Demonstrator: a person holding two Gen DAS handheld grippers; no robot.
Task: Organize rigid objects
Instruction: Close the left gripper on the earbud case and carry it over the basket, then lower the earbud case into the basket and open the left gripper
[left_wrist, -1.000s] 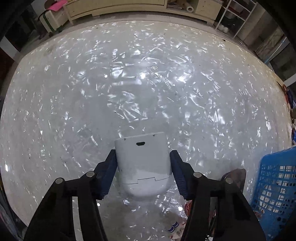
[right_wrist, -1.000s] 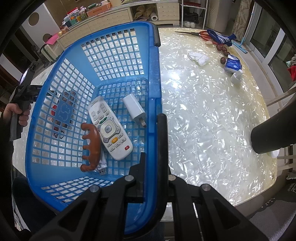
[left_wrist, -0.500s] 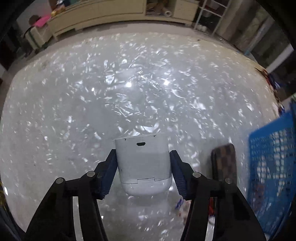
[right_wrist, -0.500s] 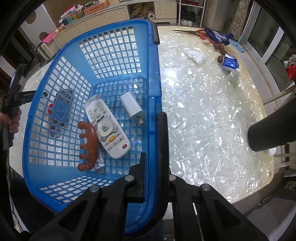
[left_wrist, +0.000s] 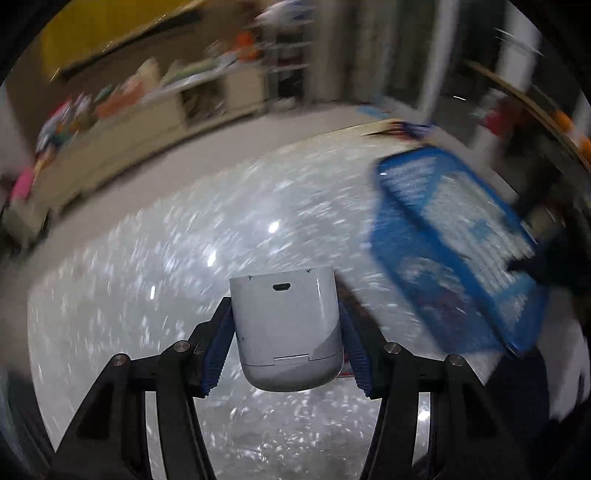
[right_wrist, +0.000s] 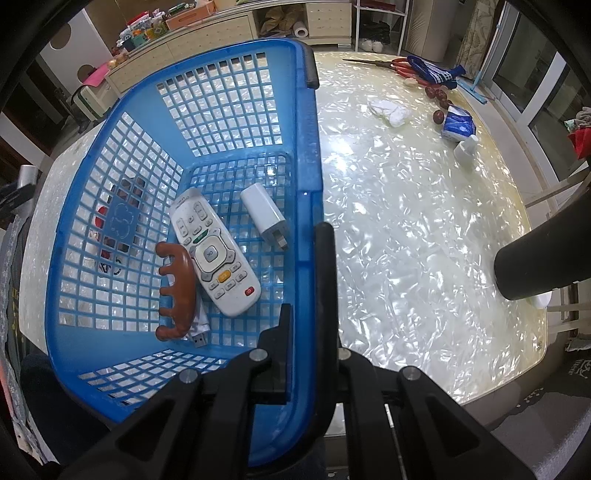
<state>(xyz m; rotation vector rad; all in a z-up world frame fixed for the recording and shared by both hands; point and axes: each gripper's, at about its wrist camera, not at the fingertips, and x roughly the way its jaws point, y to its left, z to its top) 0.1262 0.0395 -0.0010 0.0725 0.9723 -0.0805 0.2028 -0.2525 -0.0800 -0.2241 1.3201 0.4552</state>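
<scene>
Gripping a white case (left_wrist: 286, 325), my left gripper (left_wrist: 286, 341) sees the basket (left_wrist: 454, 236) at two o'clock; my right gripper (right_wrist: 308, 332) pinches its rim.

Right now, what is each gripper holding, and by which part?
Left gripper clamps the white case by its two side faces. Right gripper grips the blue basket by its right rim.

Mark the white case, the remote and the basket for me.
White case (left_wrist: 286, 325), left wrist view, on its flat front face.
Remote (right_wrist: 212, 253), right wrist view, on its round centre button pad.
Basket (right_wrist: 308, 155), right wrist view, on its right rim.
</scene>
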